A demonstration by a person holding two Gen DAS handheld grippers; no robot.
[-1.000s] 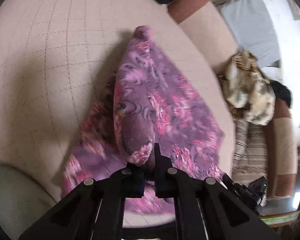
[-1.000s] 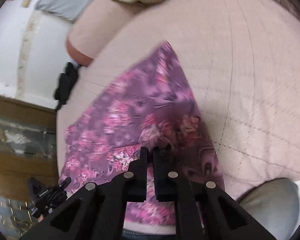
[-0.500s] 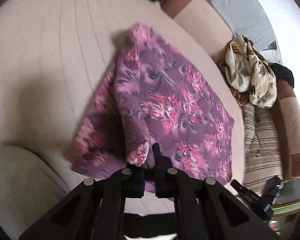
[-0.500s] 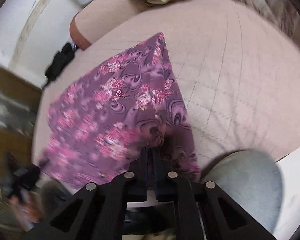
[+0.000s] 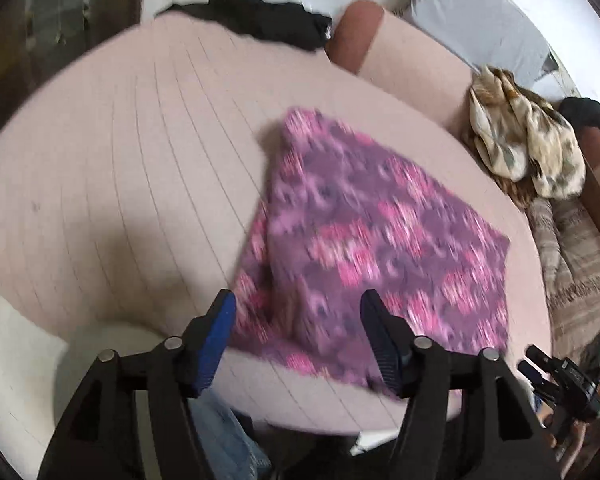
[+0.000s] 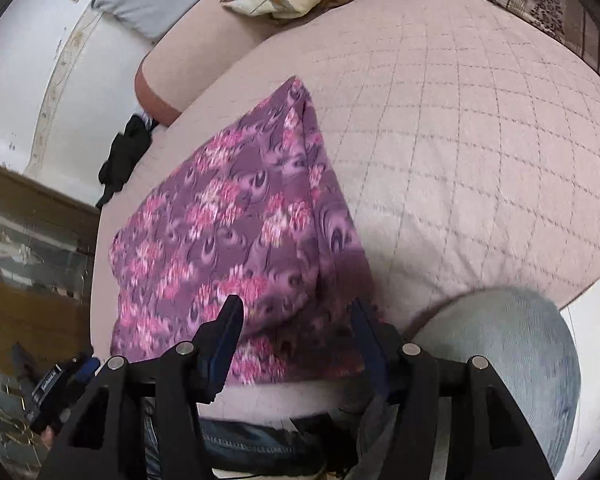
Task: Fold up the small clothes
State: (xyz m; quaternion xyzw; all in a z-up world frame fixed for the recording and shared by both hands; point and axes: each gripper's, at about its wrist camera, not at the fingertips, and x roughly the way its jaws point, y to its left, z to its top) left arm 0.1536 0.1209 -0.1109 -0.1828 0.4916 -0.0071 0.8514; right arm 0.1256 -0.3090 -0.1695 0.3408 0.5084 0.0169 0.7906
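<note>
A purple cloth with pink flowers [image 5: 372, 240] lies folded over itself on the quilted pink bed cover [image 5: 120, 184], near its front edge. It also shows in the right wrist view [image 6: 236, 220]. My left gripper [image 5: 296, 320] is open and empty, above the cloth's near left corner. My right gripper [image 6: 296, 320] is open and empty, above the cloth's near right corner. Both hang just above the cloth, not touching it as far as I can tell.
A crumpled beige patterned garment [image 5: 528, 148] lies on the sofa back to the right, over a striped cover [image 5: 580, 264]. A black garment [image 5: 268, 20] lies at the bed's far edge. A grey cushion [image 5: 472, 16] leans behind. A denim knee [image 6: 512, 344] sits by the bed's front.
Both grippers were shut on the cloth's near edge; now both have opened and let it go. The lifted fold has dropped flat, and both grippers have pulled back toward the front edge.
</note>
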